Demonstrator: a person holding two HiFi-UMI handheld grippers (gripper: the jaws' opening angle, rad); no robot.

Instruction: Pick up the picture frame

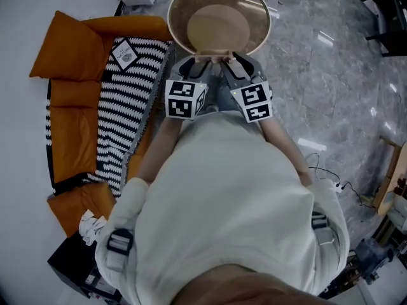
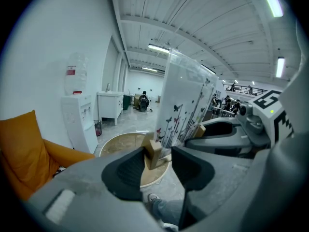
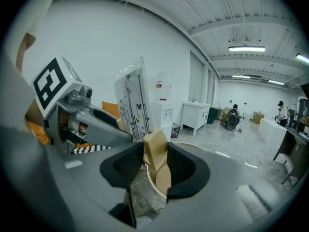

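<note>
The picture frame (image 2: 186, 98) is a clear upright panel printed with butterflies and flower stems, standing on pale wooden foot blocks. One foot block (image 2: 153, 152) sits between the jaws of my left gripper (image 2: 158, 164), which is shut on it. The other foot block (image 3: 156, 159) is pinched between the pads of my right gripper (image 3: 157, 167), and the panel (image 3: 131, 103) rises to its left. In the head view both grippers, left (image 1: 196, 65) and right (image 1: 236, 65), meet at the near edge of a round wooden table (image 1: 175, 27); the clear panel barely shows there.
An orange sofa (image 1: 70, 100) with a black-and-white striped throw (image 1: 124, 107) lies to the left. A water dispenser (image 2: 77, 122) and a white cabinet (image 2: 110, 106) stand by the wall. Cables (image 1: 331, 180) trail over the marble floor at right. The person's jeans (image 2: 166, 211) are below the jaws.
</note>
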